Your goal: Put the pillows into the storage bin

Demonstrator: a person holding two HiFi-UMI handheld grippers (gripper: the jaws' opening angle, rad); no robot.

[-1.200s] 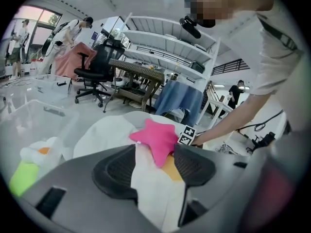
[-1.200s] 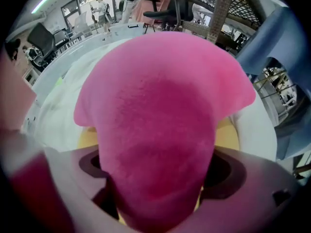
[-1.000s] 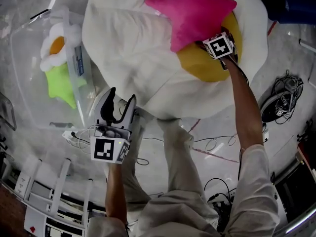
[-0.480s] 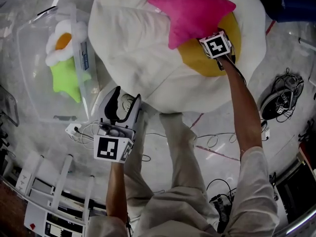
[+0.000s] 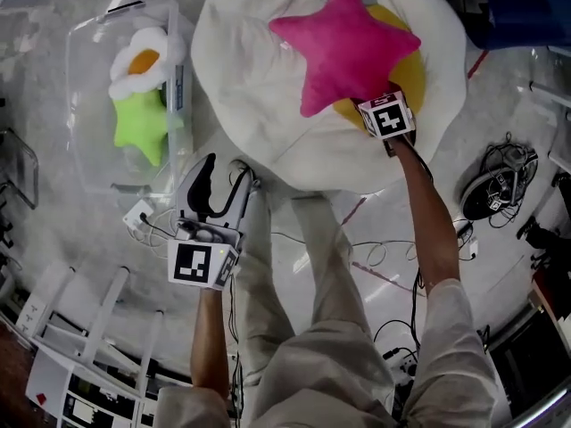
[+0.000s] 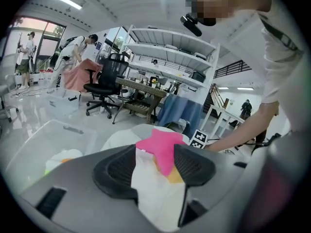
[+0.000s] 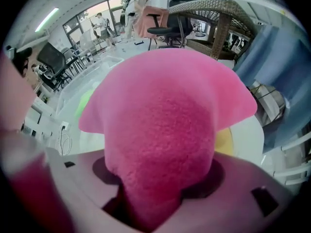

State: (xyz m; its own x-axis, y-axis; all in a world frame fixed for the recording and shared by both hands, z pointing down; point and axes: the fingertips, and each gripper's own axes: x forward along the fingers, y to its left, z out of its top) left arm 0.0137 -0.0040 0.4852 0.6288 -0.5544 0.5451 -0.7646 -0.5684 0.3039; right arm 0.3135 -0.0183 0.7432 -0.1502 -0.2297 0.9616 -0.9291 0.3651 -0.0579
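The right gripper [image 5: 373,105] has just closed its fingers on one tip of the pink star pillow [image 5: 343,47], which fans out beyond them. The left gripper [image 5: 219,181] has fingers apart, empty. Such a small pinch may slip before reaching the storage bin [image 5: 89,141].

A lab-like workroom: office chairs [image 6: 103,84], metal shelves [image 6: 167,55], a wicker desk [image 6: 138,89], and cables [image 5: 393,257] strewn over a glossy floor [image 5: 513,96].

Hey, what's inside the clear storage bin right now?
A green star pillow and a white flower pillow with an orange centre lie in the storage bin. Whatever lies beneath them is covered.
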